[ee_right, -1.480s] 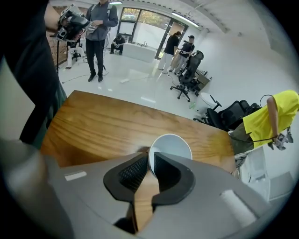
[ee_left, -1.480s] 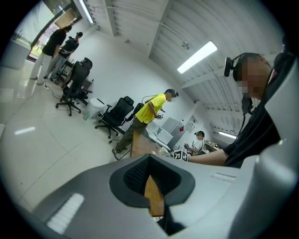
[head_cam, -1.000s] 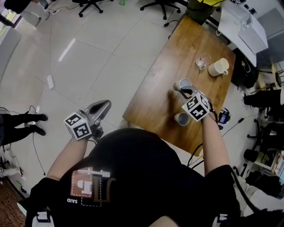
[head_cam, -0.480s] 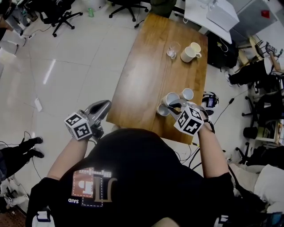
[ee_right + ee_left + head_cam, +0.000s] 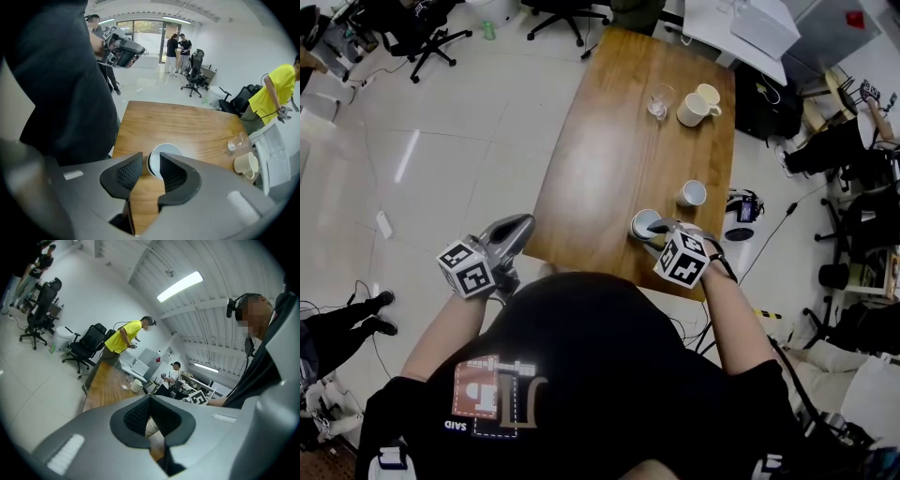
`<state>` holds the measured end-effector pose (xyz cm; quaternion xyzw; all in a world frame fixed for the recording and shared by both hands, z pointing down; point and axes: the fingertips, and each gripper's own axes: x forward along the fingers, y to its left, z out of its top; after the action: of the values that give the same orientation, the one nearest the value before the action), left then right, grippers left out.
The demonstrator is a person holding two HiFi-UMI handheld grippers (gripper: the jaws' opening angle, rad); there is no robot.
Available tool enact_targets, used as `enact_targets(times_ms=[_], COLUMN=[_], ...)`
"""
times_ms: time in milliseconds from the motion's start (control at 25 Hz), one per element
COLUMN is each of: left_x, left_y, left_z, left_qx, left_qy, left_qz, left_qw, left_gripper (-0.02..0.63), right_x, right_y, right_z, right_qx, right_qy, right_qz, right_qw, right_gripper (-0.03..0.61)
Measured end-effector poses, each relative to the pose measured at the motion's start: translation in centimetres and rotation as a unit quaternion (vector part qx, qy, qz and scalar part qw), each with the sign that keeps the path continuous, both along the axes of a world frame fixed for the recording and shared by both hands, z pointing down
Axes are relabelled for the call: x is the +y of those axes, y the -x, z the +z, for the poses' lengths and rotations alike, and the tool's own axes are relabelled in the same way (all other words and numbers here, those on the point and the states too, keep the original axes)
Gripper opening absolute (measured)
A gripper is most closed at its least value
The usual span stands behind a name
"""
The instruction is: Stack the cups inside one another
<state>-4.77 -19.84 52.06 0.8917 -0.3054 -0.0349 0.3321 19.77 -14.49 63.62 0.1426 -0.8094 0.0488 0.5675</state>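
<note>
Right gripper (image 5: 151, 158) is hovering over the white paper cup (image 5: 167, 149) at the brown wooden table's (image 5: 600, 141) near edge, jaws just opening astride its rim without pressing, probably releasing it nested, while left gripper (image 5: 150, 399) is idling closed, empty, off-table.

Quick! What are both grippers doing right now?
Left gripper: jaws shut, empty.
Right gripper: jaws just opened, rim of round white cup loose between them.
</note>
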Motion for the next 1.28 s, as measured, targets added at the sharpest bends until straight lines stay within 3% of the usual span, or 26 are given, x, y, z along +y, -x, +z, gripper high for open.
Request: enact_targets(times_ms=[280,600,880,1000,1120,1280], left_x=[0.2,0.3,0.9,1.3,1.5,1.6], left_y=[1.1,2.4,3.4,3.9,4.2,4.2], left_z=[0.0,-0.2,-0.3,0.0,0.1,0.2], left_qx=[0.001,0.006,-0.004,-0.006,-0.008,-0.007], left_qy=[0.003,-0.002,0.000,0.004,0.007,0.007], left_qz=[-0.011,-0.022,-0.027,-0.031,-0.035,-0.035], left_qw=[0.9999,0.9997,0.9996,0.9995,0.9993,0.9993], left_gripper=[-0.005,-0.004,-0.005,-0.005,-0.005,-0.005], right_x=[-1.6,0.9,0.5,0.5,0.5,0.5], right_y=[0.0,0.2,0.4,0.2,0.2,0.2], right_z=[-3.1,1.1,4.4,6.1,6.7,5.3], right_qx=[-0.043,-0.013,0.026,0.054,0.062,0.045], right_qy=[-0.033,-0.012,-0.030,-0.038,-0.047,-0.039], right_qz=[0.033,0.019,0.014,0.003,-0.009,0.001], right_qw=[0.998,1.000,0.999,0.998,0.997,0.998], right_gripper=[0.141,0.161,0.176,0.150,0.046,0.035])
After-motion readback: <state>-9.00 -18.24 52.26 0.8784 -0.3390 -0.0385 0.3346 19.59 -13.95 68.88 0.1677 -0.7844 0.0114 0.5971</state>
